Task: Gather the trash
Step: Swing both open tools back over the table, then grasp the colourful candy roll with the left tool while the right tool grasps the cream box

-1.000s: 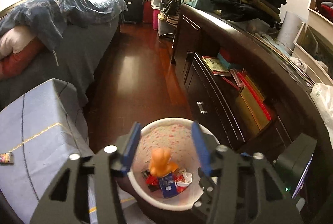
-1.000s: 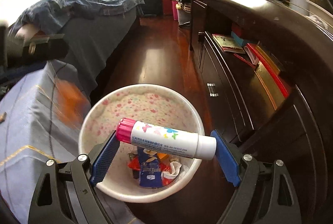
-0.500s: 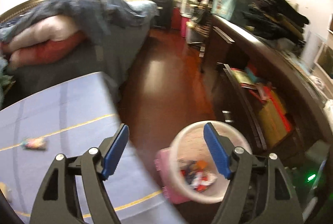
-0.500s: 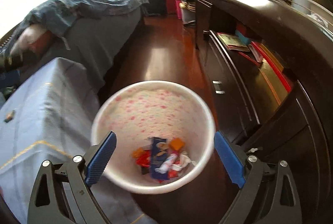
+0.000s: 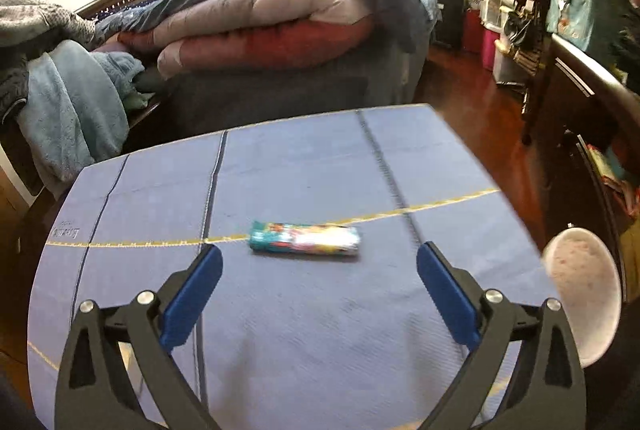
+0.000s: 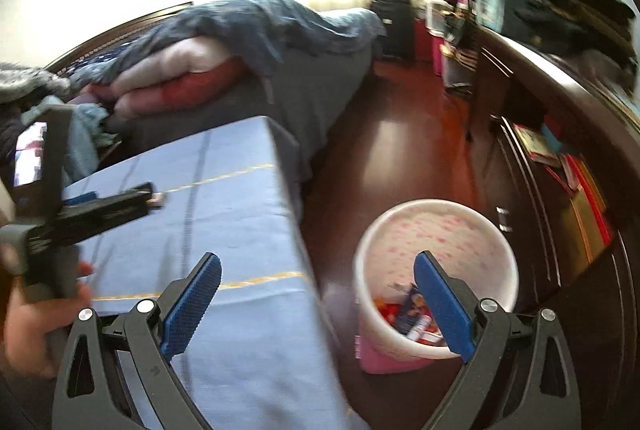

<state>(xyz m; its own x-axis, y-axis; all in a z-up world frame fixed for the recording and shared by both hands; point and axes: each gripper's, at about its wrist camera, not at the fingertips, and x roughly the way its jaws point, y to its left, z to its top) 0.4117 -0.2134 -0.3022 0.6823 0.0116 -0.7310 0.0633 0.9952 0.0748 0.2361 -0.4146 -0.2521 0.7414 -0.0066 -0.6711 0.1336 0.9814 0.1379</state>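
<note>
Trash wrappers (image 6: 412,314) already lie in the white pink-dotted bin (image 6: 436,214); one colourful wrapped roll (image 5: 305,238) waits on the blue cloth (image 5: 304,330). Both claws are opening, empty.

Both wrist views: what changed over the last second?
The right hand-held gripper let its pink-capped tube drop into the bin; the orange piece at the left one went in too. The left hand-held gripper swung from the bin to the blue-covered table, jaws opening toward the colourful wrapper. Both are empty. Bin and table stayed put.
</note>
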